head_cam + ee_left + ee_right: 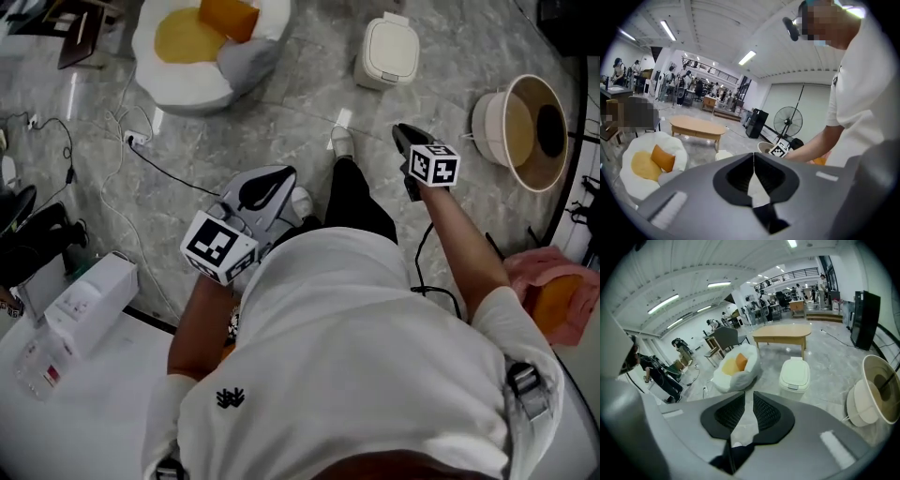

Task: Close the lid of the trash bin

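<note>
Grey marbled floor [309,112] underfoot, cables trailing over its left part. Left gripper [753,154] held low at centre-left of the head view on a bent forearm, pointing up-frame, jaws pressed together at the tips, nothing between. Right gripper [749,394] carried further up-frame on an outstretched arm, jaws a slim gap apart, empty, aimed toward the trash bin [370,70]. Bin well apart from both, upper middle of the head view, upright, lid [796,371] lying flat down, long axis running up-frame, front catch facing the right gripper. Beanbag [202,47] at upper left, cut off by the frame edge; lower floor hidden behind white shirt [356,356].
</note>
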Tool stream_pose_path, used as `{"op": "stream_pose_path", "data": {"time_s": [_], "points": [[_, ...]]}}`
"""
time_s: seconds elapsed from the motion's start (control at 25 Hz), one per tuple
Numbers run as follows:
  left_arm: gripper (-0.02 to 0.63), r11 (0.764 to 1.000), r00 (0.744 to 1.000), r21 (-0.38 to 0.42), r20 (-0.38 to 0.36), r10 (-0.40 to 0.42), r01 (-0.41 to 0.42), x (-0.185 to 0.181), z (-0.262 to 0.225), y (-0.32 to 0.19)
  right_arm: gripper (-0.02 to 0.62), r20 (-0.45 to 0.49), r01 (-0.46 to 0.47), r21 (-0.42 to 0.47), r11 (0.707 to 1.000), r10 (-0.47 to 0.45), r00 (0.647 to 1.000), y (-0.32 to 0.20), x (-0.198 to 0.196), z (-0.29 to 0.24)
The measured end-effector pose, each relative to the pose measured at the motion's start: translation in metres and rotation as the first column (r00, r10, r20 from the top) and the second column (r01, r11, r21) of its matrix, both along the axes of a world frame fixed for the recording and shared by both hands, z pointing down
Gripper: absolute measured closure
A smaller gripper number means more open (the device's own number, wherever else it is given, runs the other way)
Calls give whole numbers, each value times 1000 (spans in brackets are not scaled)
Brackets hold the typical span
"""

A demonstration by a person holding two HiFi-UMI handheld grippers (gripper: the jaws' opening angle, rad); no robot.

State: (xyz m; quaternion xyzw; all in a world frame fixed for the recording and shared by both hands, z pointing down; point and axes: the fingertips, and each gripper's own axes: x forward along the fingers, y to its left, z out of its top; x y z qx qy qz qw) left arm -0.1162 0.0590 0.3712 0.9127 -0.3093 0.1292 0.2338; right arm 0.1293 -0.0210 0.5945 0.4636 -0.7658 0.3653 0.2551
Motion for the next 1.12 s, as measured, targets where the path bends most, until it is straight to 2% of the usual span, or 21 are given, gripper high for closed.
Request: {"op": "stream_pose_path", "data": {"time_s": [0.28, 0.56, 0.84, 1.12], "points": [[546, 998, 1000, 59, 1, -3, 3, -20, -18, 50, 546, 32, 51, 134, 990, -56, 998, 97, -38, -93], [546, 994, 999, 104, -7, 34, -33, -25, -29, 80, 552, 42, 57, 239, 969, -69, 997, 163, -54, -149], [546, 991, 999, 131, -17, 44, -41, -32, -35, 106, 555, 24, 87, 319, 944, -100, 995, 196, -69, -183], [546, 993, 1000, 120, -16, 18, -16, -54, -32, 124, 558, 24, 112, 348, 931, -129, 991, 208, -88, -200]]}}
